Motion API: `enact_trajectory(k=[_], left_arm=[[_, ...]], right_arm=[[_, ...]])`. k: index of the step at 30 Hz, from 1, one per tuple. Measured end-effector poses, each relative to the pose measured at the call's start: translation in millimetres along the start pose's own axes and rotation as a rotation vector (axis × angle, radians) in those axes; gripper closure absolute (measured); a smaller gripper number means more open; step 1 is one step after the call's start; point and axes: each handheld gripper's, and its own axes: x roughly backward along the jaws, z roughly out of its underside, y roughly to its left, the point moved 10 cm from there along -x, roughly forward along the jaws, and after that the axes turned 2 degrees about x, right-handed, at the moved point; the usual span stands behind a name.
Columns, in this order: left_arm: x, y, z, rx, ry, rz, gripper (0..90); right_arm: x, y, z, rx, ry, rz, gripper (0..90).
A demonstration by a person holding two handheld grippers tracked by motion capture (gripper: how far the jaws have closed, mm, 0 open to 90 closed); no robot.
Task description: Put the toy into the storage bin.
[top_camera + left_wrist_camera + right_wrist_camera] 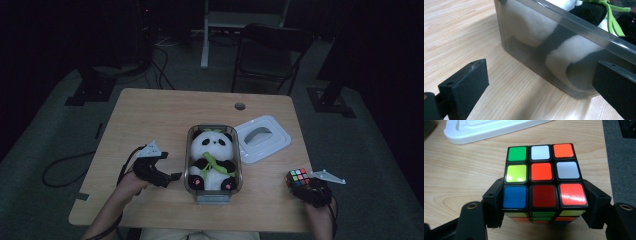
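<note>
Dim room, wooden table (150, 115), far half bare, chair beyond far edge. Clear bin (214, 196) with plush panda (212, 155) at centre near front edge; white lid (262, 137) just right of it, toward far right corner. Rubik's cube (541, 177) at front right corner, sitting between right gripper (544, 207) jaws, pads flush on both sides, gripped. Left gripper (541, 85) wide open, empty, just beside bin's left wall, not touching.

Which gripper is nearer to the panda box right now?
Left. The left gripper sits open just beside the box, pointing at its side wall. The right gripper is at the table's right edge, jaws on either side of the cube.
</note>
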Motion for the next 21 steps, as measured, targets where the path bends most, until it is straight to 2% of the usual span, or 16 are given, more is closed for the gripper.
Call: enact_trajectory(k=[3, 7, 12, 14, 17, 21], left_arm=[[-0.8, -0.2, 0.9, 0.000, 0.002, -0.001, 1.4], [-0.9, 0.4, 1.2, -0.002, 0.006, -0.003, 1.4], [-0.2, 1.8, 0.1, -0.001, 0.004, -0.008, 1.4], [-0.4, 1.4, -0.2, -0.001, 0.004, -0.007, 1.5], [-0.5, 0.9, -0.3, -0.005, 0.005, -0.005, 1.5], [-0.2, 1.5, -0.3, -0.004, 0.005, -0.007, 1.4]], right_arm=[[2.2, -0.5, -1.8, 0.009, 0.008, 0.020, 33.7], [3.7, 1.9, -2.7, 0.003, 0.021, -0.003, 33.7], [9.2, 7.1, -9.6, 0.018, 0.007, -0.015, 33.7], [12.5, 11.5, -15.0, 0.029, 0.002, -0.033, 33.7], [18.5, 21.1, -26.1, 0.036, -0.019, -0.089, 33.7], [26.4, 35.1, -42.4, 0.090, -0.035, -0.118, 33.7]])
